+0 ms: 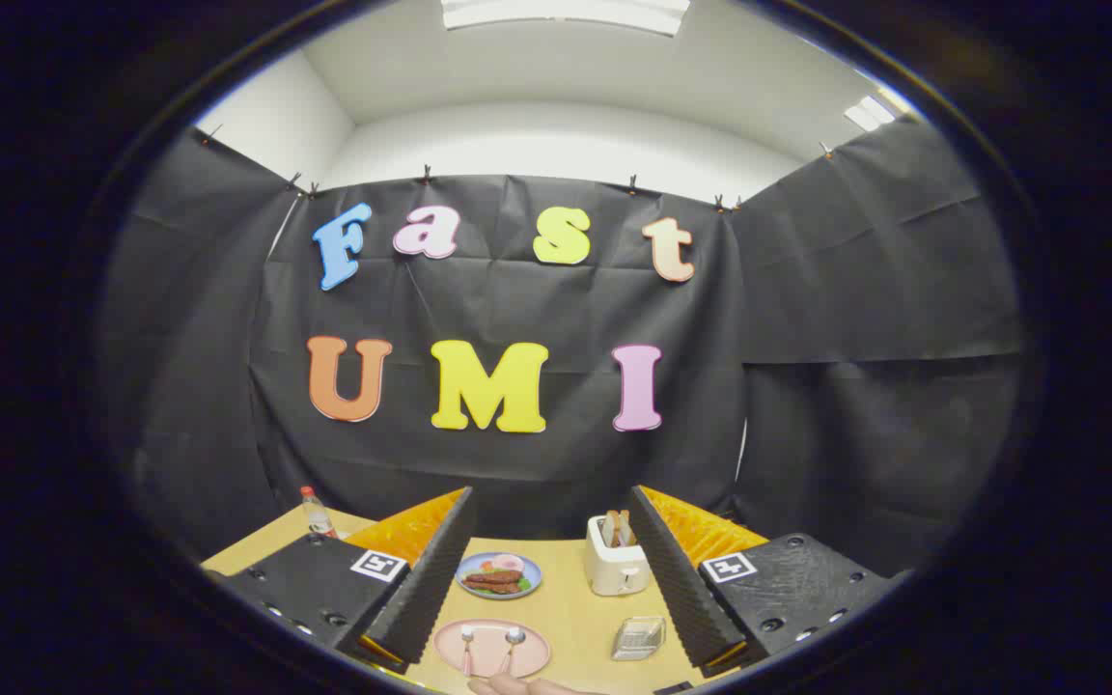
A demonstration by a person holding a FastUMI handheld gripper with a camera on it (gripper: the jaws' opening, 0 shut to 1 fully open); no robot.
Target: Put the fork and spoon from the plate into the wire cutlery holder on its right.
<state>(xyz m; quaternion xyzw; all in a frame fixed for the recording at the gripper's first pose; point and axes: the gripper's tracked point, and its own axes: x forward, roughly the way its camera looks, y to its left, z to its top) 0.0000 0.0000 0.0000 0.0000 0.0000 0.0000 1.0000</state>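
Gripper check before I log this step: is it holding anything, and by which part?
Nothing is held. The gripper is open, fingers wide apart above the table; the fork and spoon lie on the pink plate.

A light wooden desk point(570, 598) is carrying everything. A pink plate point(492, 648) is sitting nearest; at its three o'clock a wire cutlery holder point(638, 638) is resting. At twelve o'clock a blue plate of food point(499, 574) is lying, a cream toaster point(617, 568) at two o'clock, a bottle point(317, 514) at ten o'clock.
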